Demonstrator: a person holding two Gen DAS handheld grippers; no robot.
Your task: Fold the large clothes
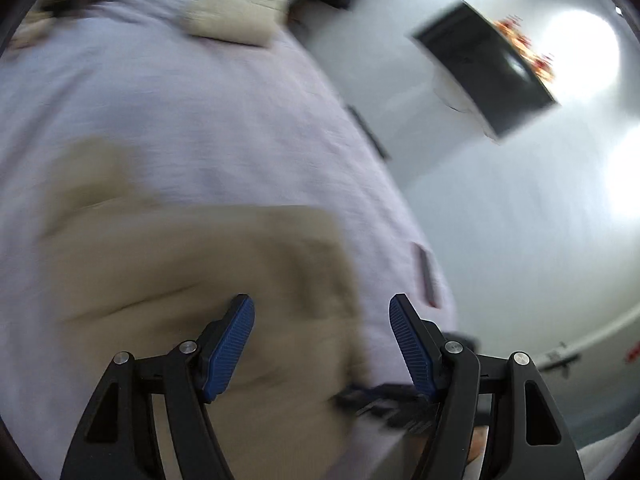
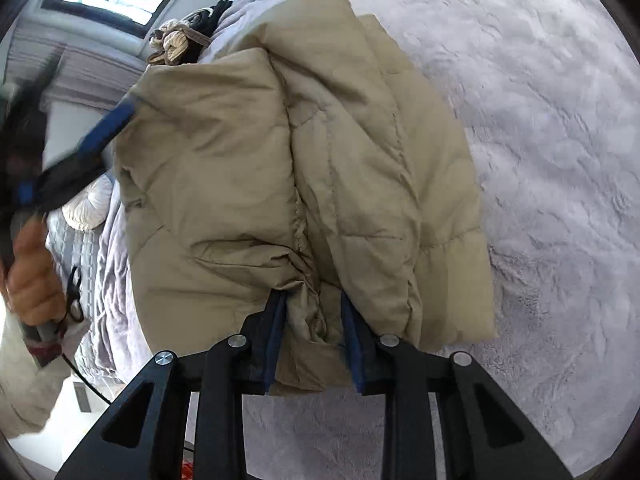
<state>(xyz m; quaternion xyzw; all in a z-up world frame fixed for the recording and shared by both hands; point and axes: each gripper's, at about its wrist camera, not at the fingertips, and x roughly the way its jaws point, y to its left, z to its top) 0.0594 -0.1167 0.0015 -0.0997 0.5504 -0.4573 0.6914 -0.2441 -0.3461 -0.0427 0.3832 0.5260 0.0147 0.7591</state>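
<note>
The right gripper (image 2: 314, 340) pinches the folded tan jacket's (image 2: 280, 168) bunched edge on the bed (image 2: 540, 140) to steady the fold, while the left gripper (image 1: 322, 344) hangs open and empty.

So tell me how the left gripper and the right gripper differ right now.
The left gripper stands wide open with nothing between its fingers; the right gripper has a bunch of the tan puffer jacket between its fingers. The left gripper hangs above the jacket, clear of it; the right gripper is at the jacket's near edge. Both have blue pads on black arms.
</note>
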